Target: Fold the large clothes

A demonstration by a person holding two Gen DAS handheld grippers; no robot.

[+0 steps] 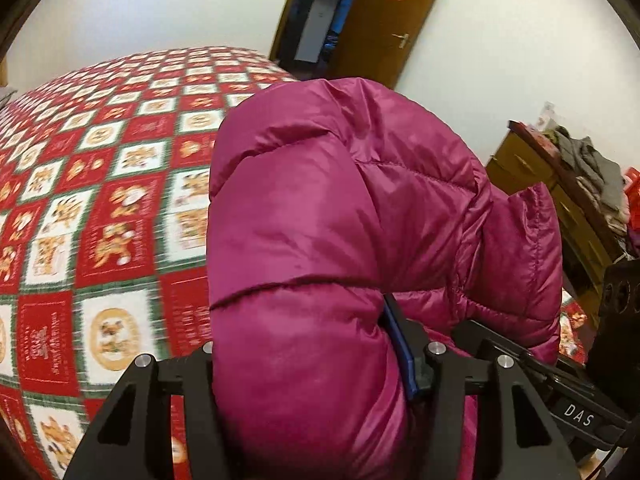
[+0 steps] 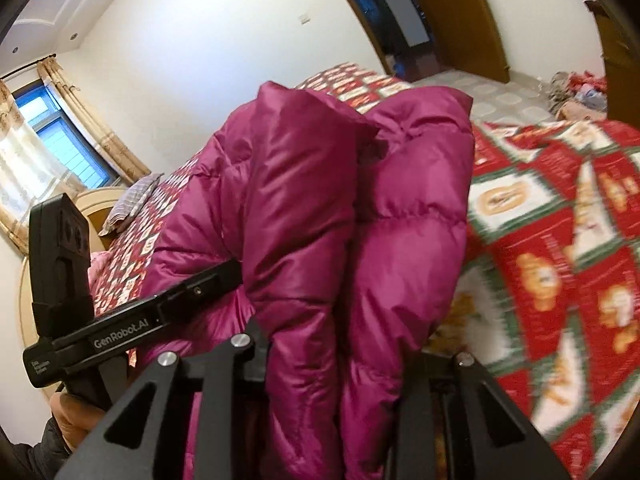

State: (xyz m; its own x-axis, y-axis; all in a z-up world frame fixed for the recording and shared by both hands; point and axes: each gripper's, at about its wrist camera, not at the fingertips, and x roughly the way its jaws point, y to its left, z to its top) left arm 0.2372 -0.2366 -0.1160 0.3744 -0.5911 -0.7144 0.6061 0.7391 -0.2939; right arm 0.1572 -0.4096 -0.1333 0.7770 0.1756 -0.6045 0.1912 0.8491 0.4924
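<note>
A puffy magenta down jacket is lifted in a bunch above the bed's red, white and green patchwork quilt. In the left wrist view my left gripper is shut on a thick quilted fold, its blue pad pressed into the fabric. The right gripper's black frame shows at the lower right, close beside it. In the right wrist view my right gripper is shut on another thick fold of the jacket. The left gripper's black frame reaches into the cloth from the left, held by a hand.
The quilt covers the whole bed. A brown door stands open past the bed's far end. A wooden dresser piled with clothes is at the right. A curtained window, a striped pillow and the headboard are at the left.
</note>
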